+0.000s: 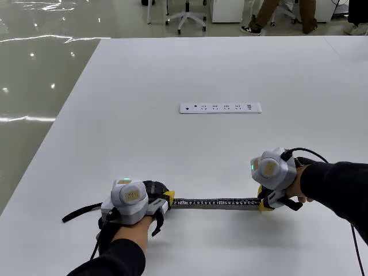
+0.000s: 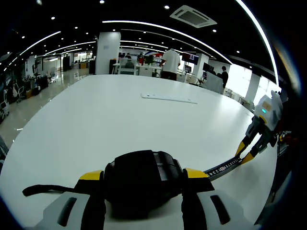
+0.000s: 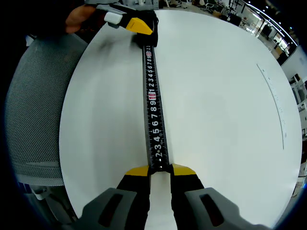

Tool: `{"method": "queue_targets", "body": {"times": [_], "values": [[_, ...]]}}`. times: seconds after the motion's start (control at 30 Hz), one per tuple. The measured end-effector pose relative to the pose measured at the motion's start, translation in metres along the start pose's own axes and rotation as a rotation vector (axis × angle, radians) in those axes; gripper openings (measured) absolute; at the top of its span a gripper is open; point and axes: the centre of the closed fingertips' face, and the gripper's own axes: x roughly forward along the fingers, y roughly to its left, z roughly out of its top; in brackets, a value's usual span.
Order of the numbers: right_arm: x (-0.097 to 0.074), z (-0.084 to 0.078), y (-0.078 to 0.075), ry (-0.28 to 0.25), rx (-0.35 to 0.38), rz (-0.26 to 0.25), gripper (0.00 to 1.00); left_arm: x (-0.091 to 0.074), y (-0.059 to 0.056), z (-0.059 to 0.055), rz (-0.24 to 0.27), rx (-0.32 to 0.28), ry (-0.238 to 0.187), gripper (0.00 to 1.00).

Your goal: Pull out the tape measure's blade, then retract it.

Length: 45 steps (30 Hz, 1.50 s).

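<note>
The black tape measure case [image 1: 156, 191] [image 2: 144, 177] lies near the table's front edge, with my left gripper [image 1: 164, 201] [image 2: 144, 175] shut around it. Its black blade [image 1: 215, 202] [image 3: 154, 115] [image 2: 223, 167] runs out flat to the right across the table. My right gripper [image 1: 263, 204] [image 3: 159, 170] is shut on the blade's tip, its yellow fingertips [image 3: 139, 170] pinching the end. In the right gripper view the case [image 3: 144, 31] sits at the far end of the blade. The right gripper [image 2: 254, 143] also appears at the right of the left gripper view.
A white power strip [image 1: 220, 107] [image 2: 169, 98] [image 3: 273, 103] lies flat at the middle of the white table [image 1: 201, 69]. A black strap [image 1: 80, 213] trails left from the case. A grey mesh chair [image 3: 43, 96] stands at the table's edge. People and office chairs stand beyond the table.
</note>
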Motion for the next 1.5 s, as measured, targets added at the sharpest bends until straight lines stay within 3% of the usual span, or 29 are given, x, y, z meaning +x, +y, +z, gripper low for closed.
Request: {"method": "queue_targets", "body": {"times": [0.33,0.43,0.73,1.3,1.5], "values": [[-0.002,0.001,0.001,-0.017,0.013,-0.008,0.11,0.0,0.001,-0.001,-0.007,-0.01,0.012,0.6],[-0.002,0.002,0.003,-0.002,-0.026,-0.009,0.11,0.0,0.001,-0.001,-0.011,-0.014,0.017,0.6],[-0.001,0.004,0.001,0.002,0.029,-0.02,0.11,0.0,0.0,-0.002,-0.023,-0.029,0.025,0.6],[0.001,0.014,0.0,-0.009,0.028,-0.022,0.11,0.0,0.0,-0.002,-0.039,-0.038,0.031,0.6],[0.003,0.017,0.002,-0.021,-0.014,-0.02,0.11,0.0,0.0,-0.002,-0.041,-0.039,0.033,0.6]]}}
